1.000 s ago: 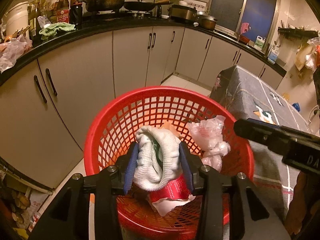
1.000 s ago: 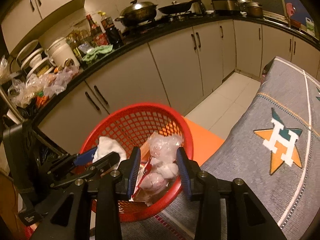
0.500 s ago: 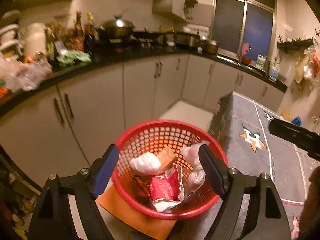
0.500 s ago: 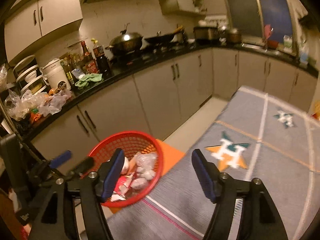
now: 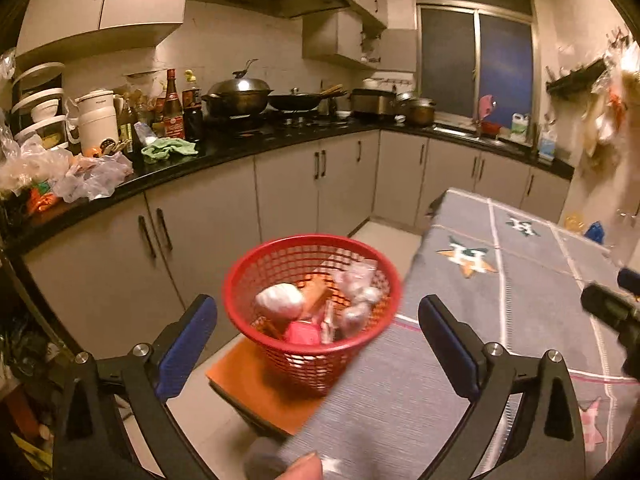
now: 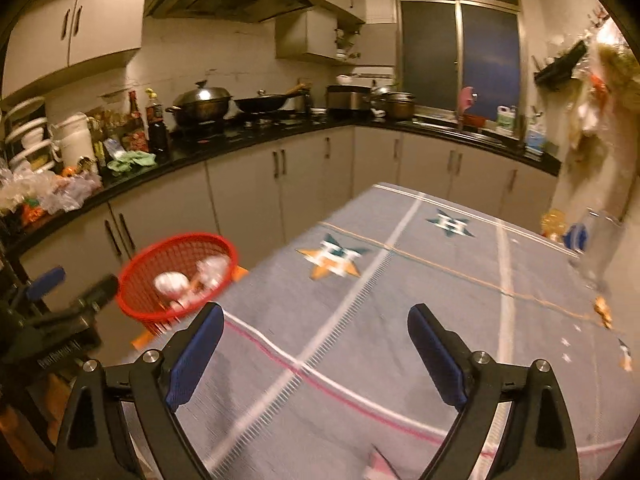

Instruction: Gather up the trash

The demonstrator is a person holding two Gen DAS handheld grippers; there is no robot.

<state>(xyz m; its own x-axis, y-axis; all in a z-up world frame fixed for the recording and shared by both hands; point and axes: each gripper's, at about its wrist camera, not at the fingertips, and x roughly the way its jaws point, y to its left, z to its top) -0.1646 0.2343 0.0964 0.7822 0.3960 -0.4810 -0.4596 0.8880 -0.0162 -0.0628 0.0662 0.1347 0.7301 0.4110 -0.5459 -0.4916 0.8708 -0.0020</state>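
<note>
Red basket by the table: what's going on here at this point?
A person holds a gripper in each hand, collecting trash. The red basket stands on an orange stool beside the grey-clothed table and already holds a white wad, crumpled plastic and a red wrapper. The left gripper and the right gripper are both empty, jaws opening wide. The right gripper faces the tabletop, where no trash is clearly visible between its jaws.

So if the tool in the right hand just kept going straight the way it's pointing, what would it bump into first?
Probably the grey tablecloth: the right tool, jaws opening with nothing between them, tilts down toward bare cloth. Depth is hard to judge.
</note>
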